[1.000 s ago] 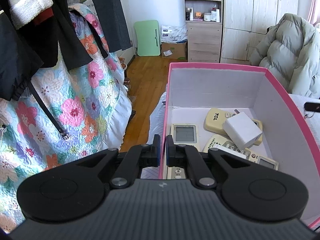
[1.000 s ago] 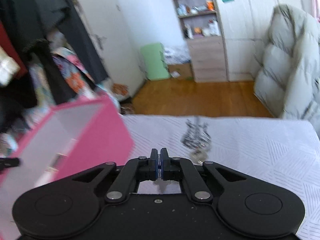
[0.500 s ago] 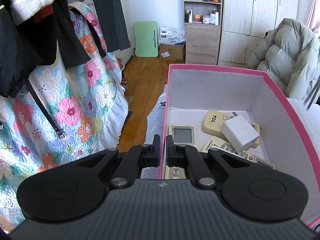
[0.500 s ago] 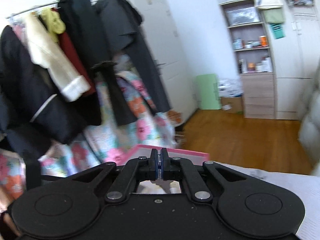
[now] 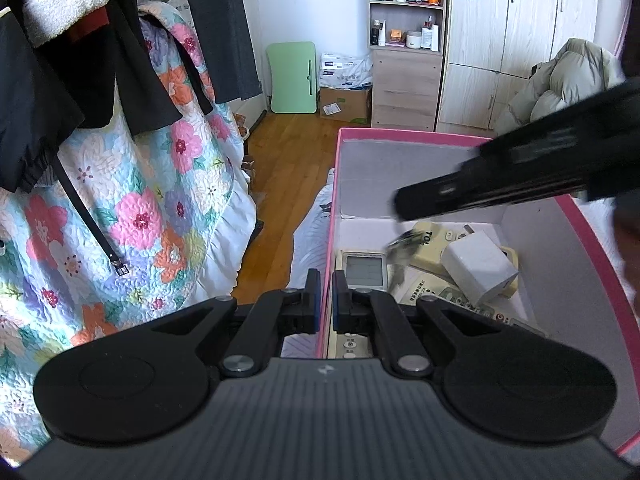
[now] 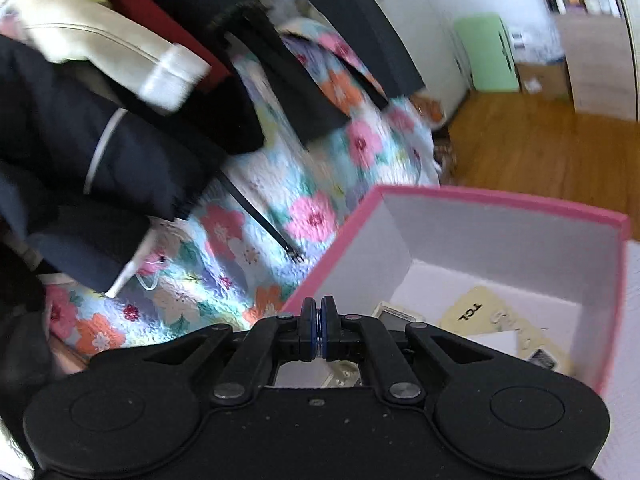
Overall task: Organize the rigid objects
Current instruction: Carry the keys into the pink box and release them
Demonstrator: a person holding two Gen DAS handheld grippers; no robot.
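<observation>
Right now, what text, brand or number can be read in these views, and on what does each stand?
"TCL": on the cream remote in the pink box; partly hidden in the left wrist view.
Print on the lower remote: too small to read.
Screen of the grey-display remote: no legible figures.
Labels on the shelf bottles and cardboard carton: too small.

Wooden floor (image 5: pixel 296 148), white walls, pale wardrobe (image 5: pixel 520 40) (shelves beside it), hanging clothes (image 5: pixel 80 60).

left wrist: looked down-forward, close over pink box (image 5: pixel 416 133) wall | right wrist: blurred, seemingly above the same box (image 6: pixel 500 200)
</observation>
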